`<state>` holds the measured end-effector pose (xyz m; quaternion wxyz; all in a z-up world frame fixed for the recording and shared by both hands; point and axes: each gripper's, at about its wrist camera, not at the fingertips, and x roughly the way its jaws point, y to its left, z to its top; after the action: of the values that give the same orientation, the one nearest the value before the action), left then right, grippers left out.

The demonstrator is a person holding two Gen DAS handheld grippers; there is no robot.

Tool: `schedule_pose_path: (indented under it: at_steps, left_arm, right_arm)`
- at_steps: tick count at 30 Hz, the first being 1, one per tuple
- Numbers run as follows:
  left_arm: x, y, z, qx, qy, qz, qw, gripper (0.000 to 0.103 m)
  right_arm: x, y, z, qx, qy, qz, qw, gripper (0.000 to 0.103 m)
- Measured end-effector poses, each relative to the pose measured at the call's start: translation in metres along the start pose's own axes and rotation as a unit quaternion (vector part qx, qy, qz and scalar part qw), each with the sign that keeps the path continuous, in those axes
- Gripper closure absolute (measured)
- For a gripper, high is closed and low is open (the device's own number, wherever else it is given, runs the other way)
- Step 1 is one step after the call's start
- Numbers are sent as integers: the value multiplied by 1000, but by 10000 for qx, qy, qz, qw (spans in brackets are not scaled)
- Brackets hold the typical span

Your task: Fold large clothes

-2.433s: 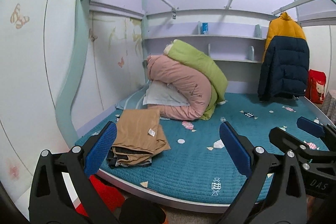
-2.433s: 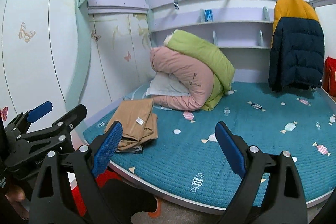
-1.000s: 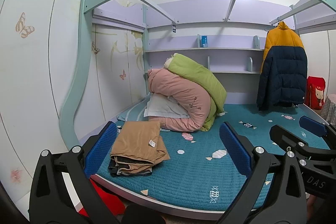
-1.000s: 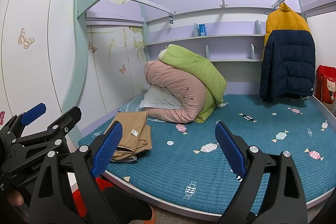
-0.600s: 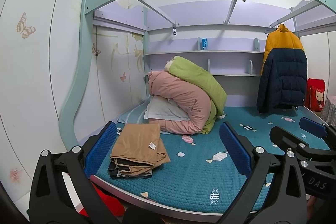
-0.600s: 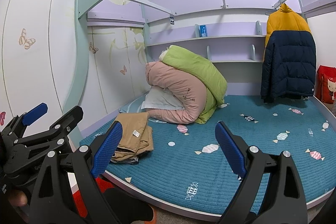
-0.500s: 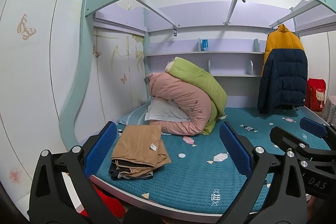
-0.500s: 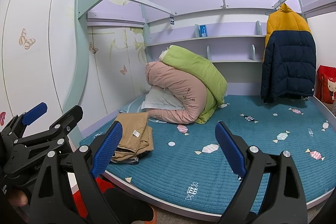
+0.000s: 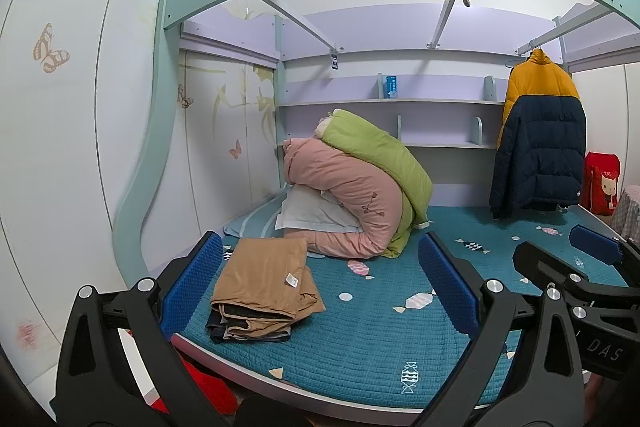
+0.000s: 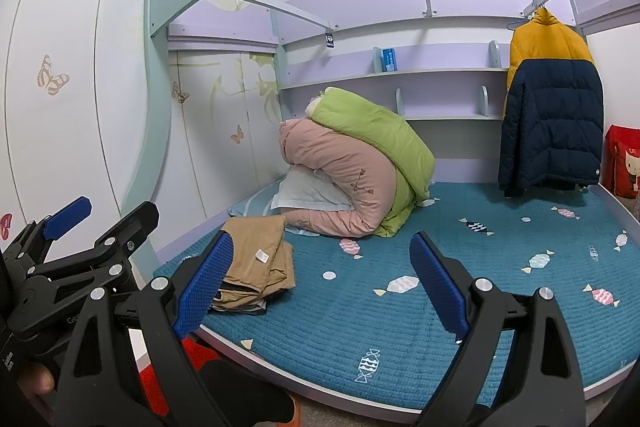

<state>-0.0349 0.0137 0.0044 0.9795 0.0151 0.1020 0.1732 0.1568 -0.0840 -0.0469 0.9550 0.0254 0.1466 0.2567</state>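
Two handheld black grippers with blue ribbed pads face a bunk-style bed. The left gripper has its jaws spread wide and holds nothing; the right gripper likewise has its jaws wide apart and empty. Each gripper also appears at the edge of the other's view.

The folded tan garment with a small white label lies on top of a stack of folded clothes at the near left corner of the teal quilted mattress with candy and fish prints, close to the mattress edge. At least two darker folded layers show beneath it; their exact number cannot be told. In the right wrist view the same tan garment sits partly behind the left blue pad.

Behind the stack, against the wall, lies a heap of two rolled quilts: one pink quilt below and one green quilt draped over it. One pale blue-white pillow is tucked under the pink quilt.

One yellow and navy puffer jacket hangs from a rail at the right. One red bag with a cartoon cat stands beside it. Two lilac wall shelves run across the back wall; one small blue box stands on the upper shelf.
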Motion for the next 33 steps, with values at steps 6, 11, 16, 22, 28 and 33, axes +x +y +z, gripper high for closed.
schedule_pose_path:
  at_steps: [6, 11, 16, 22, 28, 33]
  left_arm:
    - [-3, -2, -1, -13, -2, 20, 10000, 5]
    - [-3, -2, -1, -14, -3, 30, 10000, 5]
    - [-4, -2, -1, -15, -1, 35, 10000, 5]
    - [-5, -3, -1, -24, -1, 48, 10000, 5]
    - [-6, -3, -1, -35, 9, 58, 10000, 5]
    - [-6, -3, -1, -33, 6, 61, 10000, 5]
  right_arm:
    - [1, 1, 1, 2, -1, 8, 10000, 16]
    - [2, 1, 1, 10, 0, 16, 10000, 16]
    - [2, 1, 1, 3, -2, 13, 10000, 16]
    - [2, 1, 0, 5, -4, 3, 10000, 16]
    - [2, 1, 0, 5, -9, 3, 10000, 16]
    - [2, 1, 0, 10, -3, 7, 10000, 16]
